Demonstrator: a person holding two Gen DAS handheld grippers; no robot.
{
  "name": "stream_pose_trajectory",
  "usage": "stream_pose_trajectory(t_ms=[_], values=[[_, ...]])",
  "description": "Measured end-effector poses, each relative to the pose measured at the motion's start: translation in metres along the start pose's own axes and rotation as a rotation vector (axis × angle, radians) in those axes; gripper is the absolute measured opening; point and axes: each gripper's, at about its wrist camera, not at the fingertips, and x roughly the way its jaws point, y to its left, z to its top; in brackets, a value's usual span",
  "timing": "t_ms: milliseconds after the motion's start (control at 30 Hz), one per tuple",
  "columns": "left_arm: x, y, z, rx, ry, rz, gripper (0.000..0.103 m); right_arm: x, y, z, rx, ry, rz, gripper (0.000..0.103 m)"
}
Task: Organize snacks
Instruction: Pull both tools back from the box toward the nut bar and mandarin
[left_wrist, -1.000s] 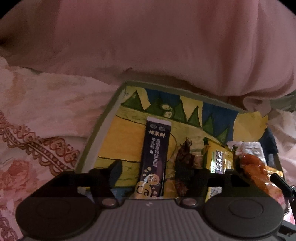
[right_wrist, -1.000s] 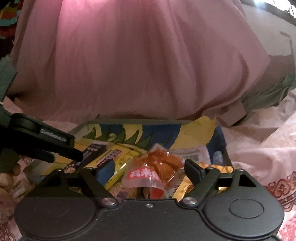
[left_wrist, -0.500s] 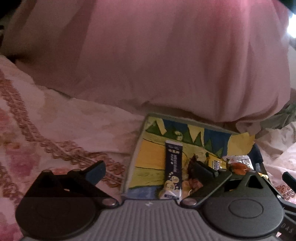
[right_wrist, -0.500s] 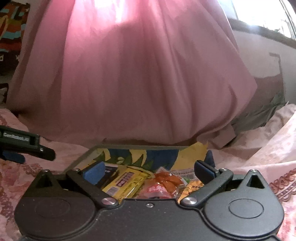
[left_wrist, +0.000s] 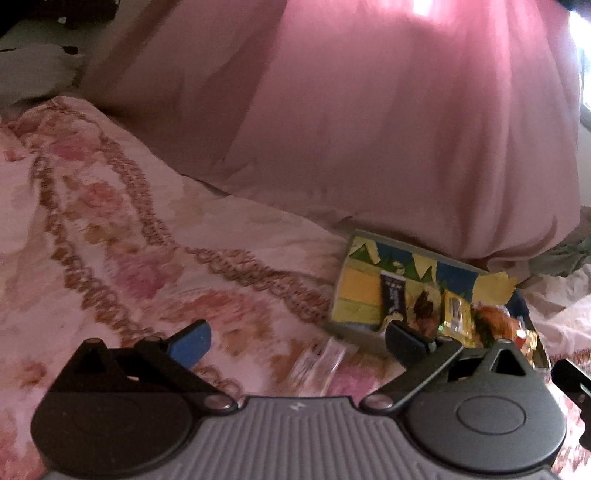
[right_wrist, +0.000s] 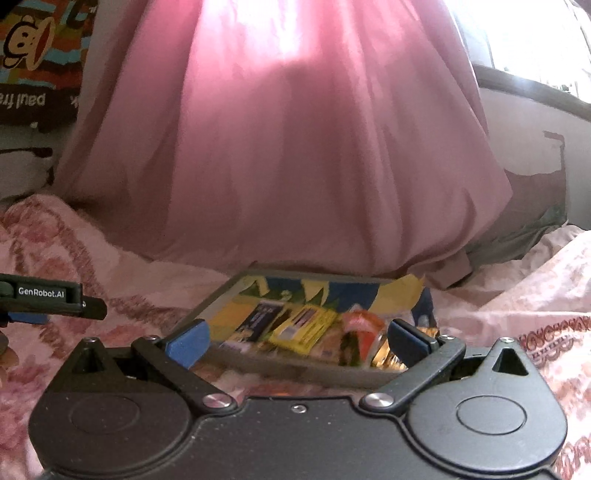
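Between the two spread fingers of the left tool (left_wrist: 295, 343) there is nothing held; it is let go and wide, with only the flowery bed cover (left_wrist: 110, 229) under it. Just ahead of it, on the cover, lies one small pale snack packet (left_wrist: 319, 363), too blurry to read. Farther ahead and to its right sits the tray (left_wrist: 354, 328) with the bright painted bottom, up against the big pink pillow (left_wrist: 369, 129).

The right tool (right_wrist: 297, 341) is wide and let go too, holding nothing. Right in front of it is the tray's near wall (right_wrist: 295, 369). Inside lie a dark stick pack (right_wrist: 260, 319), a yellow pack (right_wrist: 306, 326) and a red and orange pack (right_wrist: 360, 326), all touching in a heap.

What could go wrong: the bed is soft, so a push on the rim may tip the tray and spill the snacks. The lone packet is flat and thin, so the fingers may pinch the cover with it.
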Motion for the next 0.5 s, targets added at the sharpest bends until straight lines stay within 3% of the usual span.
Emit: stream_pose_trajectory(t_ms=[267,500], values=[[-0.043,0.02,-0.036,0.052,-0.008,0.012,0.102,-0.035,0.024,-0.013,-0.005,0.036,-0.012,0.102],[-0.069,0.034,-0.059,0.028,0.006,0.025,0.103,-0.053,0.029,-0.032,0.002,0.115,-0.038,0.102]])
